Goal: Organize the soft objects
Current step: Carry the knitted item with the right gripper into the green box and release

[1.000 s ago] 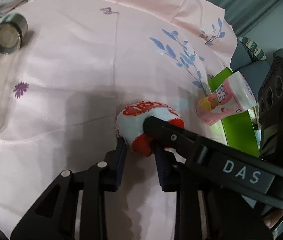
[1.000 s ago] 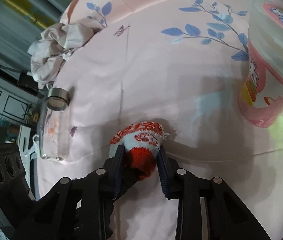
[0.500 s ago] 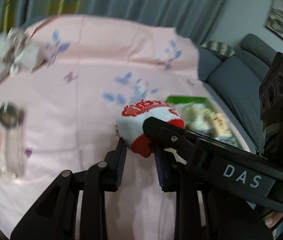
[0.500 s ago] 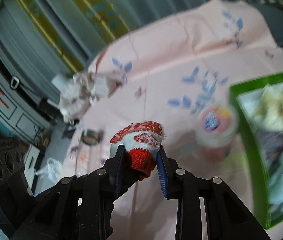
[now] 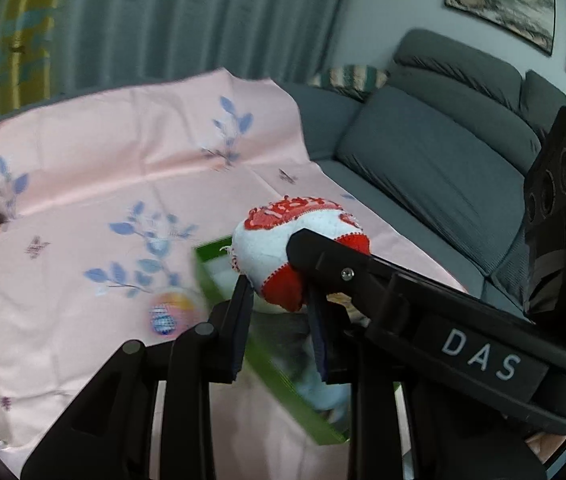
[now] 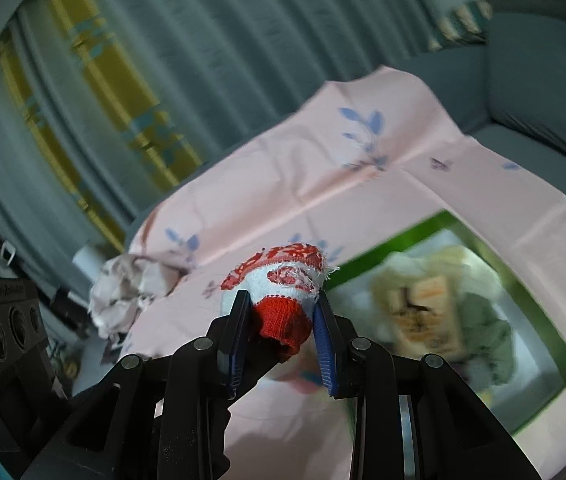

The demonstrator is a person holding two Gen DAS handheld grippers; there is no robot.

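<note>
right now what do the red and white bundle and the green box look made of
Red and white bundle: knitted fabric, likely a rolled sock; ribbed red cuff, frayed threads at the edge. Green box: smooth rigid walls, maybe plastic or coated card; too blurred to say.

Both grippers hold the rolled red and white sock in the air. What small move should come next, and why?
Probably carry the sock sideways until it is over the green box, then lower it. The left gripper and right gripper both clamp it above the pink cloth, and the box, already holding other soft things, lies just beside it.
</note>
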